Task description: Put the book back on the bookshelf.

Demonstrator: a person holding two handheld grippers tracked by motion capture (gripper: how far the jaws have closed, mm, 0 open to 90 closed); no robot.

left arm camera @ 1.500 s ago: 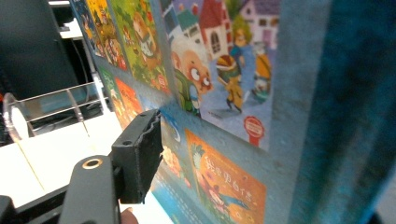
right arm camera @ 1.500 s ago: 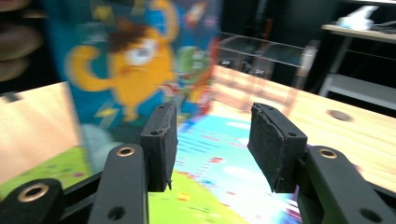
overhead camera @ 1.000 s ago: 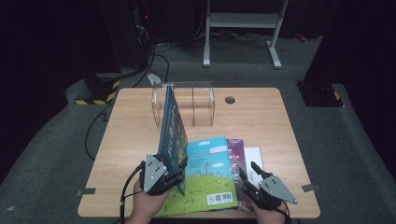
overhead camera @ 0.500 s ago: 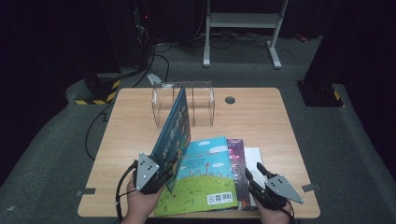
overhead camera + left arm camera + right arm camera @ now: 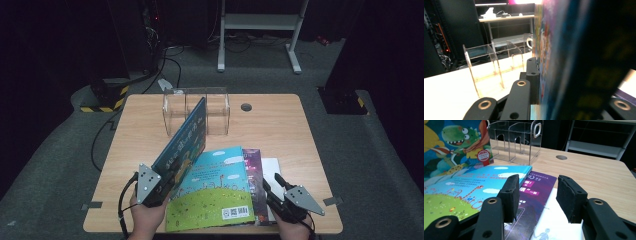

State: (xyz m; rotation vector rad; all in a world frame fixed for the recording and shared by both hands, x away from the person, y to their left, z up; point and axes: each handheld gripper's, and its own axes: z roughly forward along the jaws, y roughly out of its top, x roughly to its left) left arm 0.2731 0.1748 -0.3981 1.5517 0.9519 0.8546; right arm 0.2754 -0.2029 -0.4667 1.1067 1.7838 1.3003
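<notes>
while the left gripper clamps the dinosaur book, the rack waits behind

as it leans up off the pile, the dinosaur book point(image 5: 182, 142) stands tilted on its lower edge, its top corner pointing toward the clear acrylic rack point(image 5: 196, 111) at the far side of the table point(image 5: 280, 130). the left gripper point(image 5: 162, 184) has just been closing, and its jaws now pinch the book near the bottom corner, cover on one side and back on the other; in the left gripper view the book point(image 5: 564, 57) sits right against the inner pad. holding it low like this probably lets the book swing upright so it can slide into a slot of the rack.

just beside it, the green book point(image 5: 215, 187) lies flat on top of the purple book point(image 5: 253, 170), with a white sheet point(image 5: 272, 170) under both. the right gripper point(image 5: 537, 195) hovers over the purple cover with its jaws apart and nothing between them, likely ready to steady the pile.
</notes>
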